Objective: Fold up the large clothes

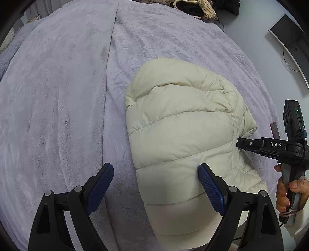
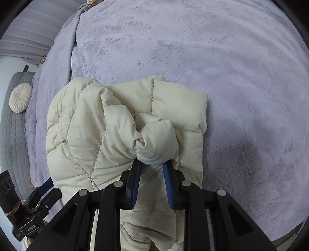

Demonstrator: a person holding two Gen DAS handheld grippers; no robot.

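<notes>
A cream puffer jacket [image 1: 183, 139] lies bunched on a lilac plush blanket [image 1: 58, 115] that covers a bed. My left gripper [image 1: 155, 170] hovers open above the jacket's near left edge, its blue pads wide apart; one pad is over the jacket, the other over the blanket, and nothing is pinched. In the right wrist view my right gripper [image 2: 152, 164] is shut on a puffy fold of the jacket [image 2: 115, 125], which bulges out past the fingertips. The left wrist view shows that gripper [image 1: 239, 143] from the side, biting into the jacket's right edge, with a hand [image 1: 285, 193] on its handle.
A pile of dark and striped clothes [image 1: 193, 7] lies at the far edge of the bed. A monitor [image 1: 285, 38] stands at the right. A grey quilted surface with a round cream cushion [image 2: 20, 97] is at the left. Open blanket [image 2: 212, 58] stretches beyond the jacket.
</notes>
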